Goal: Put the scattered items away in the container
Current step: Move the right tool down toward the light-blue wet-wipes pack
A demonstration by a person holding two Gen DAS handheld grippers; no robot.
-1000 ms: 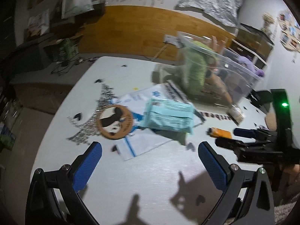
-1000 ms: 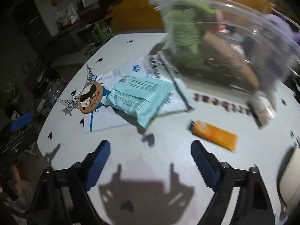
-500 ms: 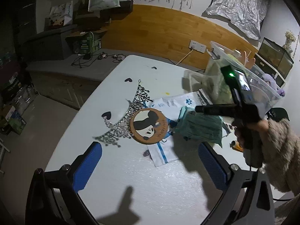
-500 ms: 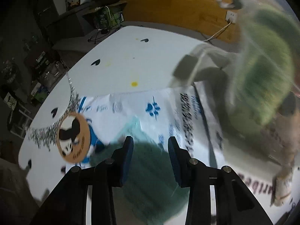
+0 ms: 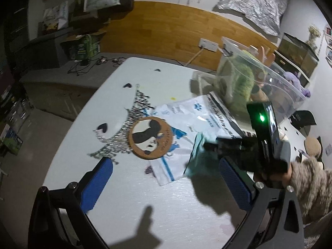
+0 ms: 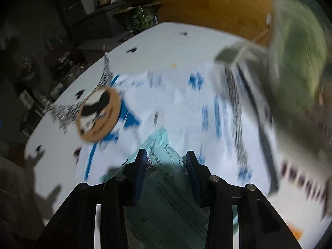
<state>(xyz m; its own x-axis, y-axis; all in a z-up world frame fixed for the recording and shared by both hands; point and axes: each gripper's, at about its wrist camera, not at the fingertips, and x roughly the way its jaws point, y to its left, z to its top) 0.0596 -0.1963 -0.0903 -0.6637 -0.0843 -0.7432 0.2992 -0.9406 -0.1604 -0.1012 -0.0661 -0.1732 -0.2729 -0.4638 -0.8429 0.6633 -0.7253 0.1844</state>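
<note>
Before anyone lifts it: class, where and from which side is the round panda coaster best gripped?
Grip the panda coaster by its near rim, from the table's open front. It is a thin flat disc; its far edge overlaps the silver tiara, so avoid that side.

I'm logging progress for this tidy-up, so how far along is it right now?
Done: the clear bin already holds a green plush and other toys. In hand: the right gripper is clamped on the teal packet. Left: the panda coaster, tiara, white mailer bag and an orange item remain on the table. The left gripper is open.
</note>
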